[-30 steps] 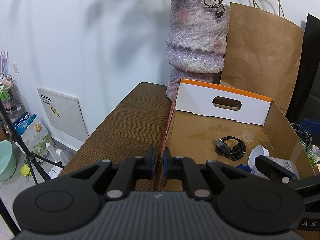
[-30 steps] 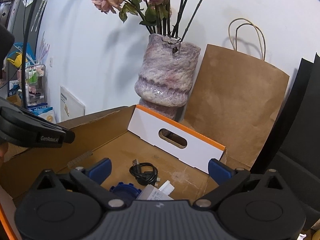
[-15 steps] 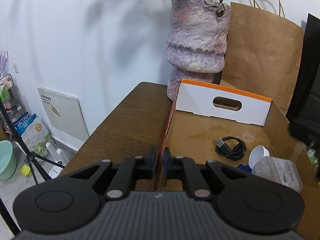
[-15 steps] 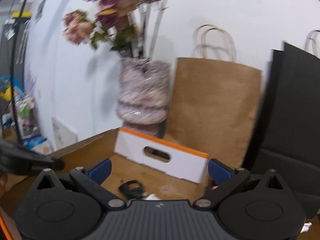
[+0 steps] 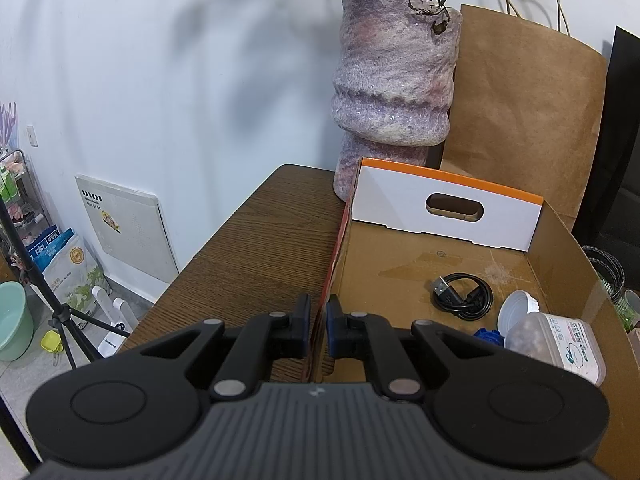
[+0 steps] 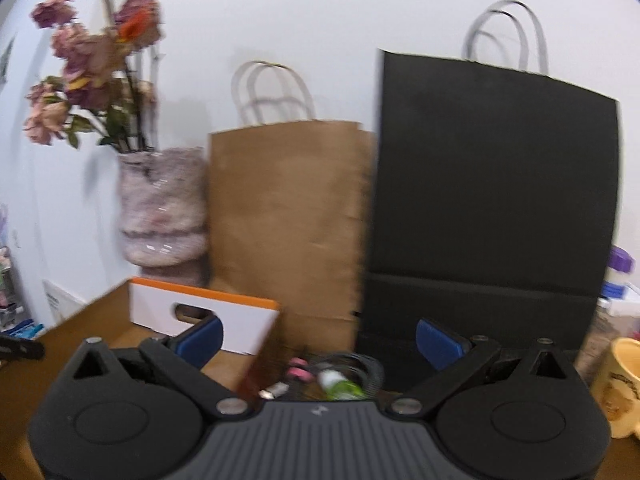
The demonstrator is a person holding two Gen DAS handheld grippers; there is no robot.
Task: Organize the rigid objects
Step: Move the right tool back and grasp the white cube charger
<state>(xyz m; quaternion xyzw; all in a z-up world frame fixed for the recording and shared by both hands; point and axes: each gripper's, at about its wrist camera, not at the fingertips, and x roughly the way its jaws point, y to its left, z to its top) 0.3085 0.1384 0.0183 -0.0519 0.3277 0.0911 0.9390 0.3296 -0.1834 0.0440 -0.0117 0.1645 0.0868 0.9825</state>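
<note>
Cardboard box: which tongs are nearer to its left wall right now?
Left. The left tongs are clamped on the cardboard box at its left wall. The right tongs are open and empty, aimed past the box's right side toward the black bag.

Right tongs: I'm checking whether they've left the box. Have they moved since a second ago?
Yes. The right tongs have swung right: the cardboard box slid to the left edge and the black bag now fills the view ahead.

Open cardboard box sitting on wooden worktop; coiled black USB cable and clear plastic jar lying inside it, jar right of cable. Mottled purple vase standing behind box, brown paper bag standing right of vase.
</note>
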